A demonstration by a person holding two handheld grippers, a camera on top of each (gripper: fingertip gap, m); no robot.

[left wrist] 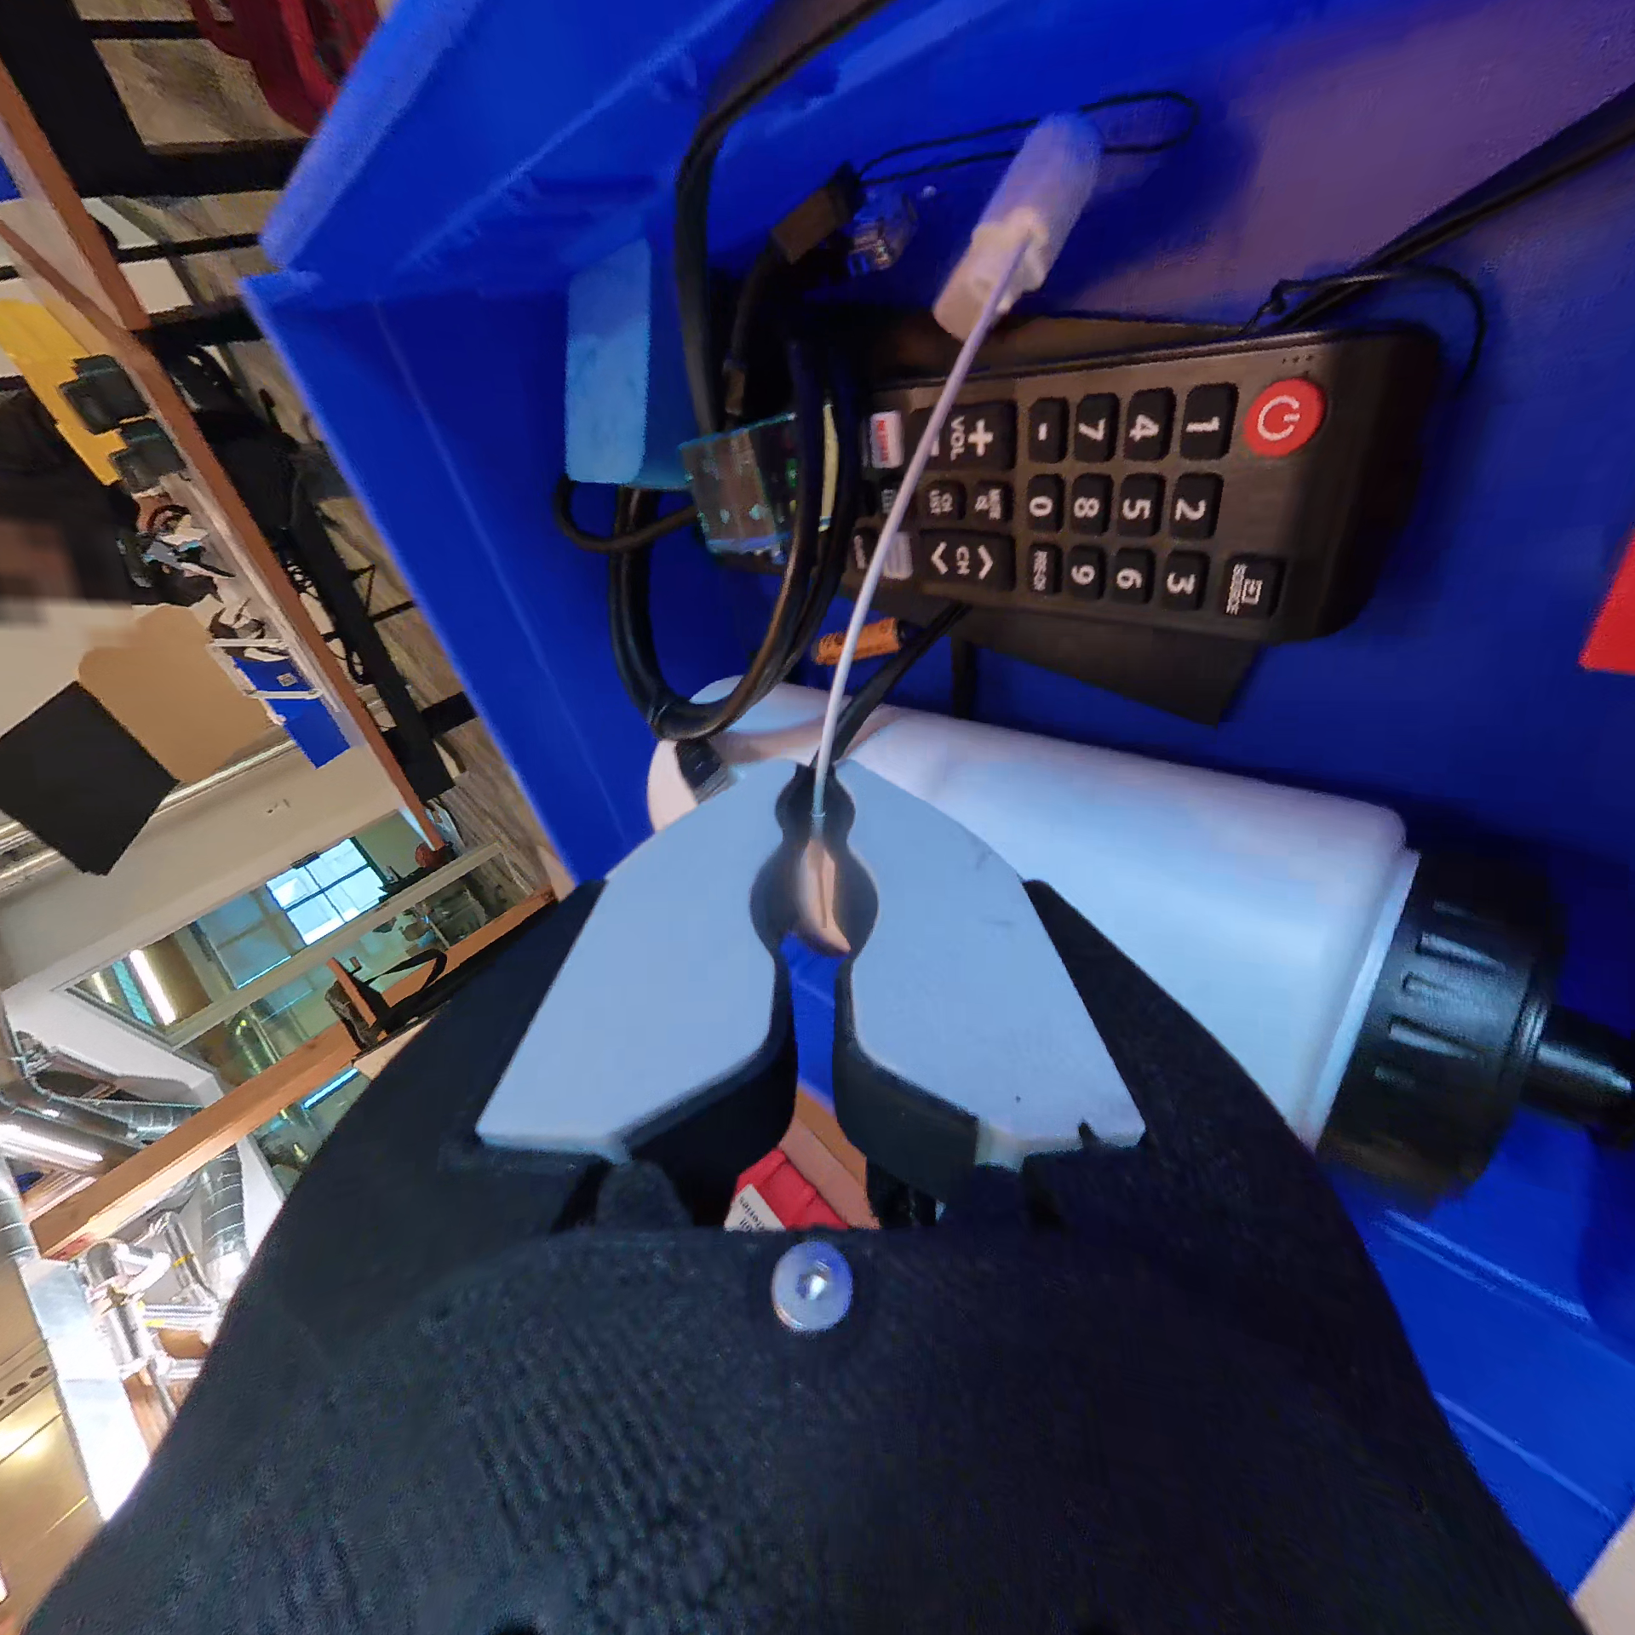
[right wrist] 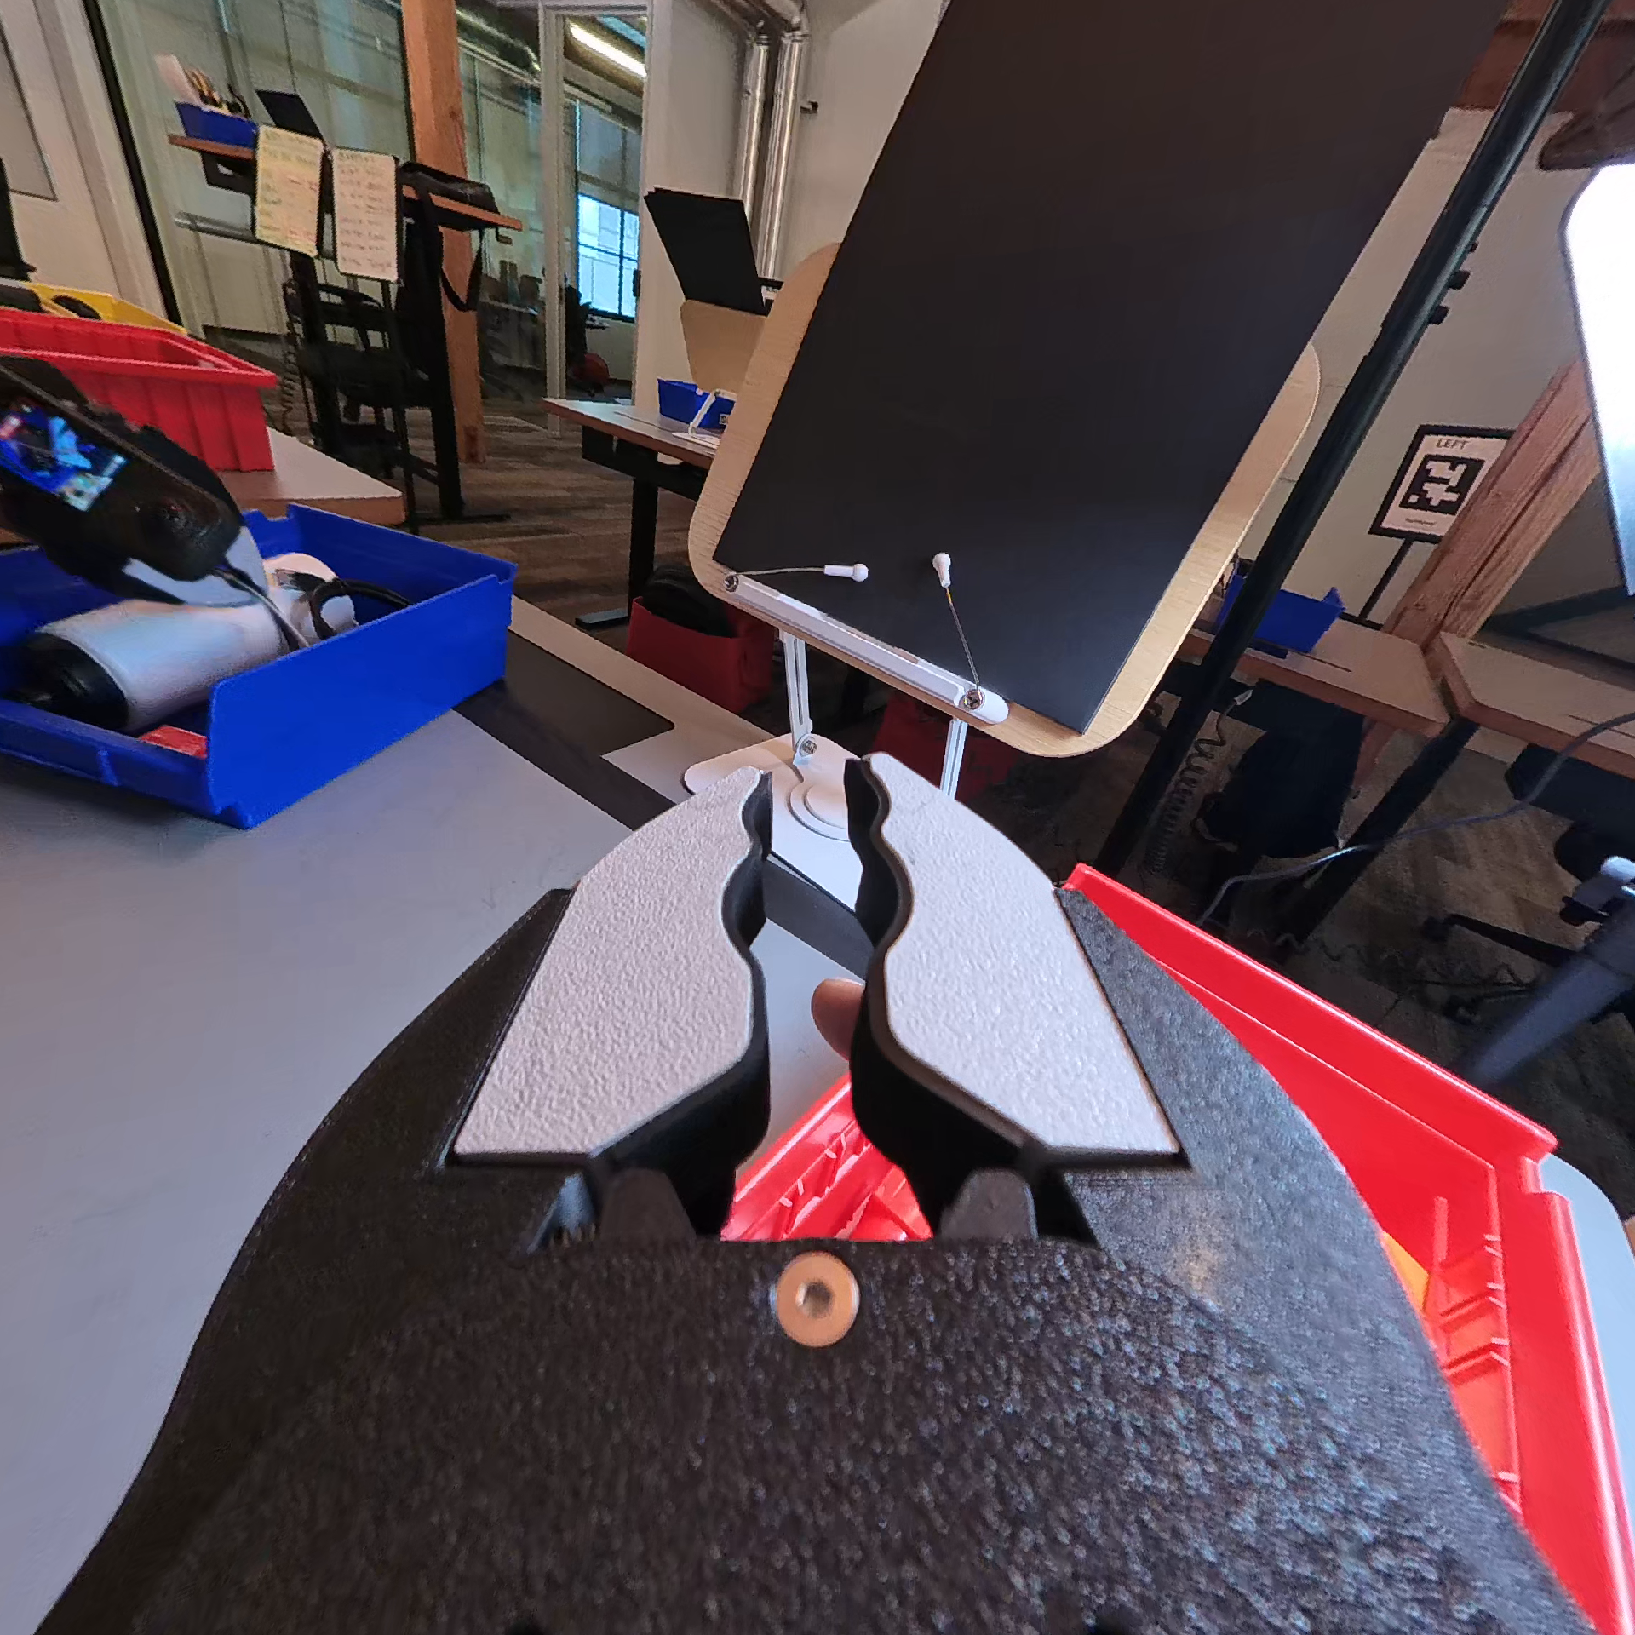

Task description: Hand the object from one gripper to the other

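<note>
Left wrist view. The left gripper (left wrist: 818, 809) hangs over the blue bin (left wrist: 460, 372), its jaws drawn together on a thin white cable (left wrist: 894, 531). The cable runs from the fingertips toward one o'clock and ends in a white plug (left wrist: 1017, 221), which appears to be lifted clear of the bin's contents, though that is hard to confirm. Beneath it lie a black remote control (left wrist: 1150, 495), a coil of black cables (left wrist: 752, 442) at eleven o'clock and a white bottle with a black cap (left wrist: 1150, 894) at three o'clock. A pale blue block (left wrist: 606, 372) sits at ten o'clock. This cable is judged to be the object for the hand-over.

Right wrist view. The right gripper (right wrist: 805, 779) holds nothing; its jaws stand narrowly apart, with a clear gap from tip to base. It is above the grey table (right wrist: 221, 973), with a red bin (right wrist: 1327, 1106) at four o'clock. The blue bin (right wrist: 354, 663) and the left gripper (right wrist: 133, 513) lie at ten o'clock, well apart. A black board on a white stand (right wrist: 1062, 354) stands at twelve o'clock.

Assessment. The pick-up step is in hand; the transfer has not begun. The next move calls for lifting the cable free of the black coil and bringing the grippers together. The right jaws should then close on the cable or plug before the left lets go. The cable is thin and slack, so alignment needs care.
</note>
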